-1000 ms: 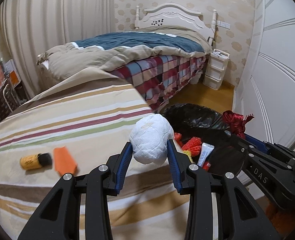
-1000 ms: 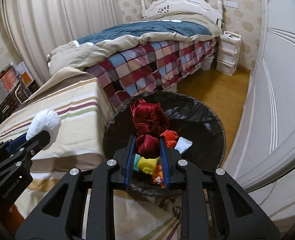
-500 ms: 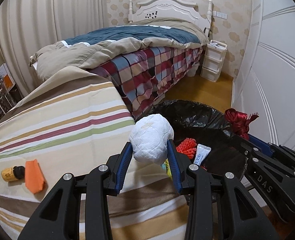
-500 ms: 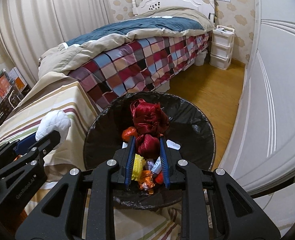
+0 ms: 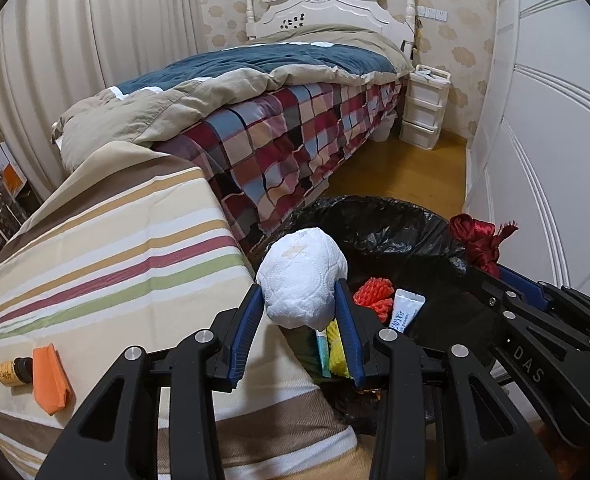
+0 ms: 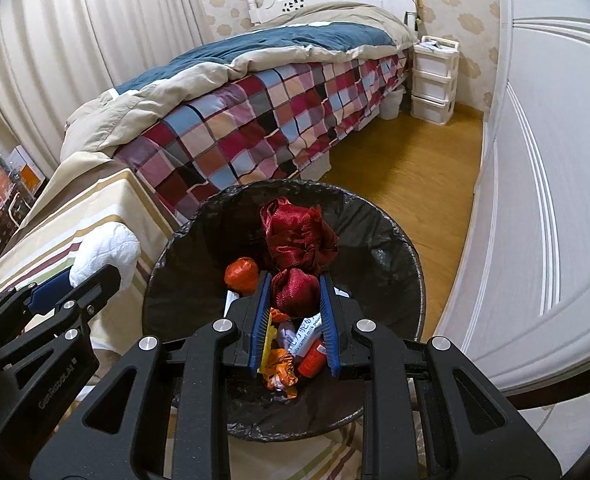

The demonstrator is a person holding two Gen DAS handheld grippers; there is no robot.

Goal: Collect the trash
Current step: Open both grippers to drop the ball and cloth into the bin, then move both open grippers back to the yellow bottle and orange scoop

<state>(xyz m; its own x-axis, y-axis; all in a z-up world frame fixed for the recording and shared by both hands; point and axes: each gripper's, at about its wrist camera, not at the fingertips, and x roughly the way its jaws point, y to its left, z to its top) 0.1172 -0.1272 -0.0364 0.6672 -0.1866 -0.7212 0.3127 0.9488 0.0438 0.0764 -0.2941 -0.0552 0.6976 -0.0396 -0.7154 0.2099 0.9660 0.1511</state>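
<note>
My left gripper holds a crumpled white paper wad between its blue pads, over the edge of the striped cloth-covered surface and the near rim of the black-lined trash bin. Its jaws are opening, though the wad still touches both pads. My right gripper is shut on a dark red satin cloth above the middle of the bin. The right wrist view shows the wad at the left, and the left wrist view shows the red cloth at the right.
In the bin lie an orange net, a white tube and several wrappers. An orange pouch and a small brown bottle rest on the striped surface. A bed with a plaid quilt, white drawers and white wardrobe doors surround the wooden floor.
Both grippers have shifted towards the bin and sunk a little. The right one now hangs over its middle. The left one has come from the striped surface to its edge.
</note>
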